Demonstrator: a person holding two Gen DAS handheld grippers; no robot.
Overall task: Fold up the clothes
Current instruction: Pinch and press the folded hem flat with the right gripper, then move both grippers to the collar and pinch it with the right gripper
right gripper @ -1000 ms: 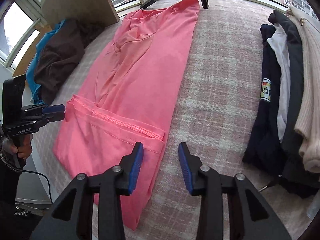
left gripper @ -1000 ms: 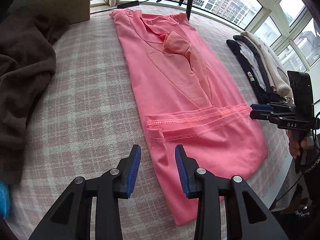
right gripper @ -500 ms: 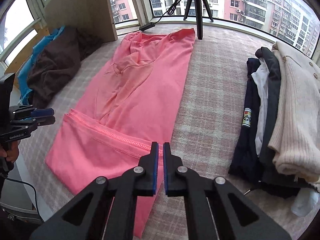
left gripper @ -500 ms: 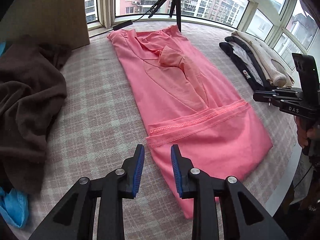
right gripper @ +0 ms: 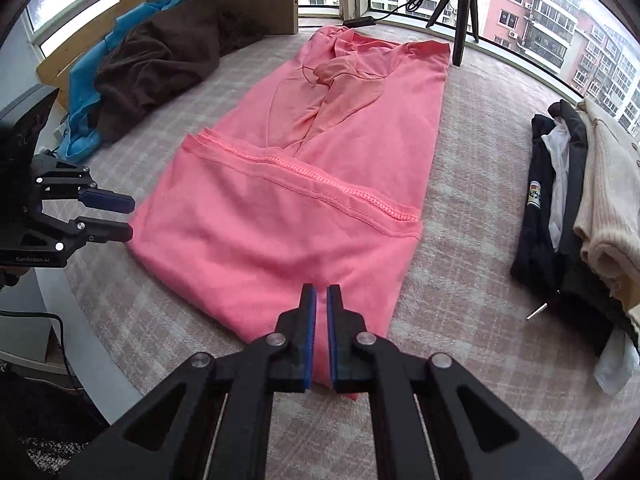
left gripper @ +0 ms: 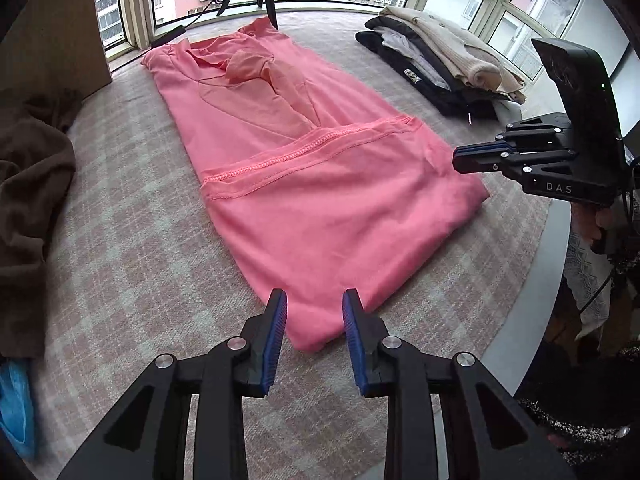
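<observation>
One soft pink garment [left gripper: 320, 208] lies flat on the checked woven cover [left gripper: 132, 248], its stitched hem folded up across the middle. The left gripper [left gripper: 314, 336] hangs with jaws apart and empty above the near fold; the right gripper [right gripper: 321, 332] is closed on nothing, its ribbed blue pads hiding the cloth edge behind them.

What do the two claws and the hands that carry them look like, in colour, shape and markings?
Both claws are black skeletal frames with silver rivets and ribbed blue pads. The left claw reads "GenRobot.AI" on its side, the right claw "DAS". Each carries a black block on top. A black cable hangs below each. A dark speckled sleeve shows near the right hand.
</observation>
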